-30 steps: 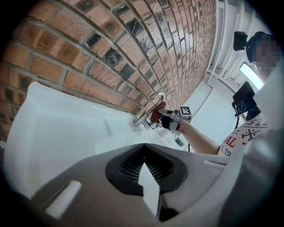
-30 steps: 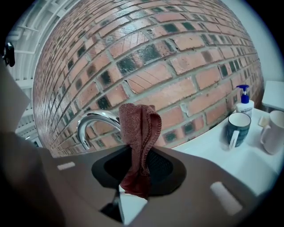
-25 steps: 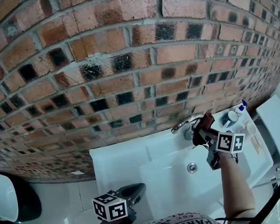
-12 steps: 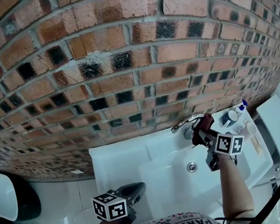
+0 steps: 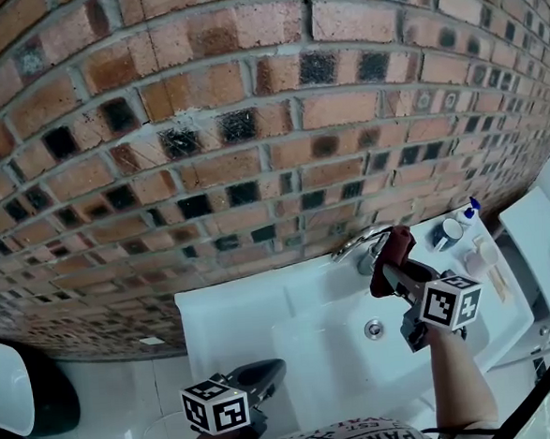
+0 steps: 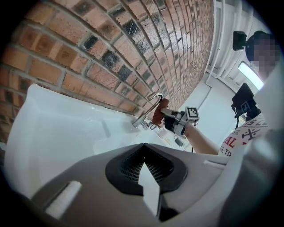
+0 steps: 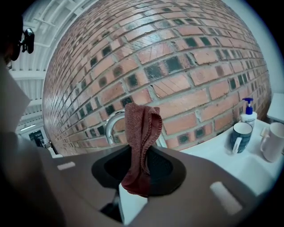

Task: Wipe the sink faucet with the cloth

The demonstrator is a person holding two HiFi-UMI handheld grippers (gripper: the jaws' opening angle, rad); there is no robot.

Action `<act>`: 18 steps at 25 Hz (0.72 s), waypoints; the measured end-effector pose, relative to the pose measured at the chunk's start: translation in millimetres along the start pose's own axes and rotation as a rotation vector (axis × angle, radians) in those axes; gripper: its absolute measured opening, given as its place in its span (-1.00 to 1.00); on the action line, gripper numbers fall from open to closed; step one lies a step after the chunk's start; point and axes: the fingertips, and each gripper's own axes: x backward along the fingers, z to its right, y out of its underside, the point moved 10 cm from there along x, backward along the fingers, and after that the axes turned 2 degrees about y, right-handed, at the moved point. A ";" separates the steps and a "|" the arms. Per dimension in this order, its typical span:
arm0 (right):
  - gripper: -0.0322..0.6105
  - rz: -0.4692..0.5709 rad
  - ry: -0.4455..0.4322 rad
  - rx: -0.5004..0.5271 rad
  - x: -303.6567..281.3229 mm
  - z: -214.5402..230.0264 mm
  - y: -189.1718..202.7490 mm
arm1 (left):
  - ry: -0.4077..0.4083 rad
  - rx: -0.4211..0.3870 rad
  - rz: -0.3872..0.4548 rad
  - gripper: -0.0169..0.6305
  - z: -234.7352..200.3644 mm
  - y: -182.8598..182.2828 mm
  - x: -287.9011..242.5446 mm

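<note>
Right gripper view: right gripper (image 7: 138,175) has its jaws closed tight on a folded dark red cloth (image 7: 142,133), which stands up out of them. The faucet (image 7: 112,123) curves just behind the cloth; I can't confirm contact. A dark mug (image 7: 241,135), a white mug (image 7: 273,141) and a soap bottle (image 7: 248,111) sit to the right on the sink ledge, against the brick wall (image 7: 177,57).

Left gripper view: left gripper (image 6: 144,155) has its jaws together with nothing between them.

Head view: the left gripper hangs low off the front left corner of the white sink (image 5: 225,311), well apart from the faucet. The right gripper is over the basin at the faucet's right side.
</note>
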 end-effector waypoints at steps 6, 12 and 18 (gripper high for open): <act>-0.61 -0.039 -0.021 0.045 -14.7 -12.2 2.8 | -0.003 0.004 0.008 -0.93 -0.9 1.0 4.5; -0.61 -0.103 0.001 0.058 -41.5 -4.6 7.3 | -0.006 0.012 0.015 -0.93 -5.6 0.3 6.7; -0.61 -0.169 0.024 0.051 -61.0 7.5 12.9 | -0.009 0.025 0.016 -0.93 -11.4 0.8 5.5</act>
